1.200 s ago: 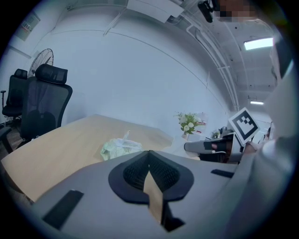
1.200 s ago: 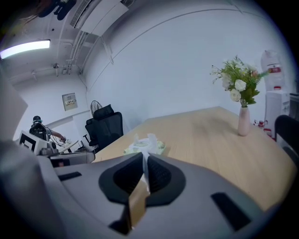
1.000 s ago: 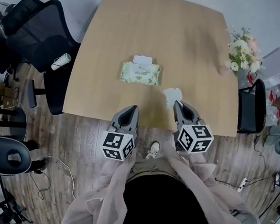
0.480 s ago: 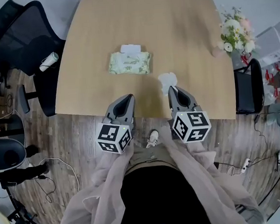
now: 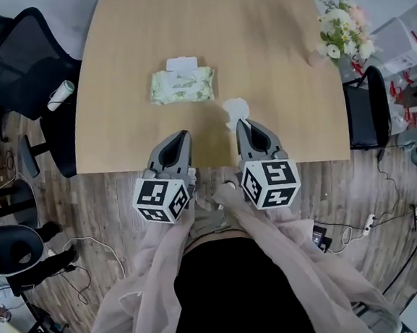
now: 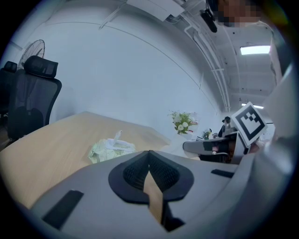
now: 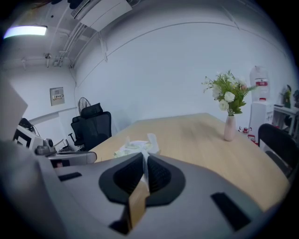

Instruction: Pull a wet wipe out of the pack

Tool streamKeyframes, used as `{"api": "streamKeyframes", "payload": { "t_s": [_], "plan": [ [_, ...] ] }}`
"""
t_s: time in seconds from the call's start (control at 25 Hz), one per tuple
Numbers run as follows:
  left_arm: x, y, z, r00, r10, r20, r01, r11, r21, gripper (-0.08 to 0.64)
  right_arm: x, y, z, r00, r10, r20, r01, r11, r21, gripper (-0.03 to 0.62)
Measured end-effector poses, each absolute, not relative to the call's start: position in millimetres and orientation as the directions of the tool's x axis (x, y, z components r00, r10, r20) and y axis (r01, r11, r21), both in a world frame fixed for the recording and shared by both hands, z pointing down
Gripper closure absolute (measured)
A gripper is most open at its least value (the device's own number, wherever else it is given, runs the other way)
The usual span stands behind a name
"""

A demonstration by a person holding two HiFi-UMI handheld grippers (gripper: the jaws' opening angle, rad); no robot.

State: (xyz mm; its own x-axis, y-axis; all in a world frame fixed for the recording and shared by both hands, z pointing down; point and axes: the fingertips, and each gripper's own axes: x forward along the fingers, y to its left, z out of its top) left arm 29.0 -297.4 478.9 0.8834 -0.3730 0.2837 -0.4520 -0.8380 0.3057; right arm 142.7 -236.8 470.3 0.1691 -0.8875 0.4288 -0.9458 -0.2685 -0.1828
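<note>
my right gripper [image 5: 243, 126] pinches a crumpled white wet wipe [image 5: 235, 110] near the table's [image 5: 280, 69] front edge, my left gripper [image 5: 178, 138] has its jaws pressed together on nothing, and the green pack [image 5: 182, 87] lies flat just beyond, long axis running left to right, its white flap [image 5: 181, 63] open toward the far side.
</note>
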Motion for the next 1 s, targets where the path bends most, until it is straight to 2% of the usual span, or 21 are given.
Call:
{"api": "streamKeyframes", "payload": {
  "t_s": [0.44, 1.0],
  "plan": [
    [32.1, -296.0, 481.9, 0.892, -0.356, 0.277, -0.436, -0.839, 0.325, 0.551, 139.9, -233.6, 472.9, 0.188, -0.873, 0.449, -0.934, -0.301, -0.195, 0.581],
    [29.5, -311.3, 481.1, 0.889, -0.369, 0.270, -0.445, -0.835, 0.323, 0.551, 127.4, -258.0, 469.8, 0.153, -0.883, 0.444, -0.944, -0.263, -0.199, 0.581]
  ]
}}
